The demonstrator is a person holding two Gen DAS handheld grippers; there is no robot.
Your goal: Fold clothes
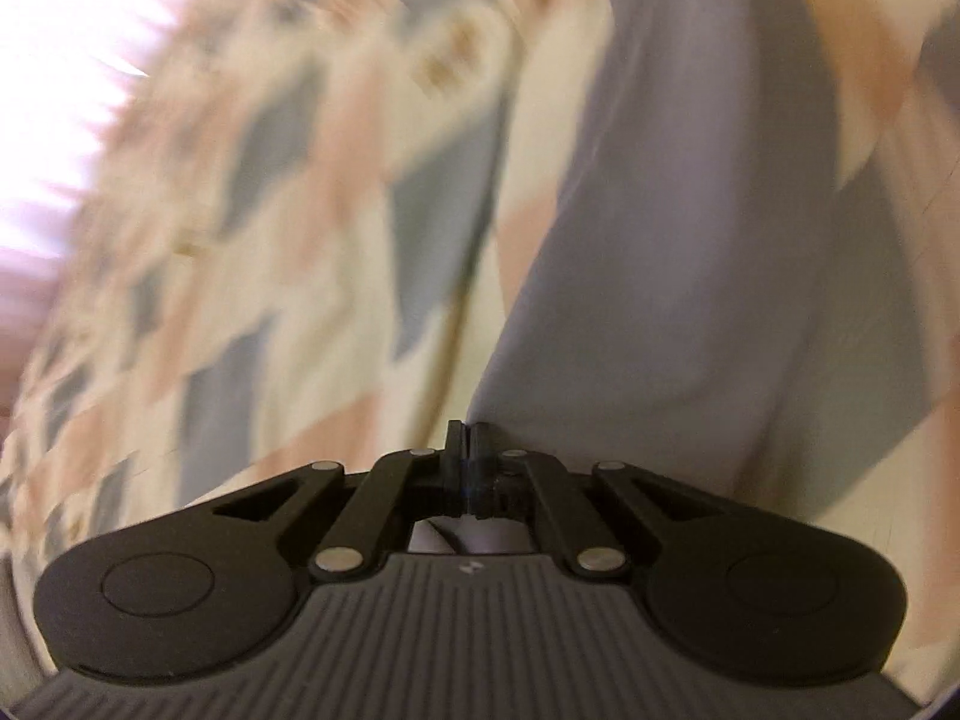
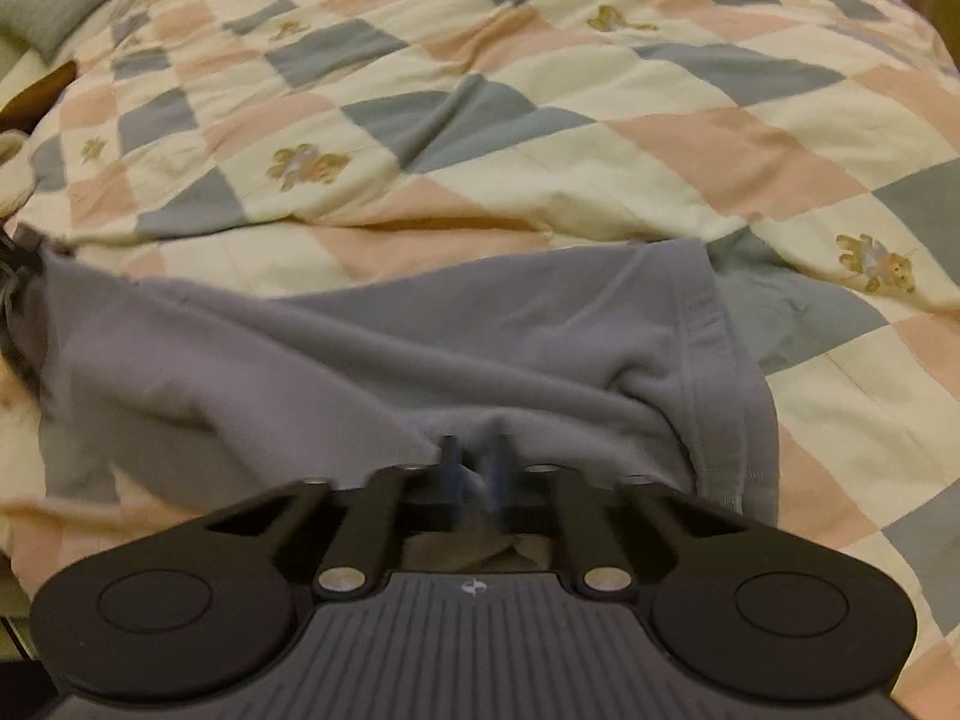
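Spreading under everything, a patchwork quilt [image 2: 480,120] of cream, pink and grey-blue squares is covering the bed. On it a grey garment [image 2: 372,354] is lying with its long axis running left to right. The right gripper [image 2: 474,462] is pinching its near edge, fingers closed on cloth. The left gripper [image 1: 465,450] is clamping the opposite end, visible far left in the right wrist view, so both ends are being held taut between them.
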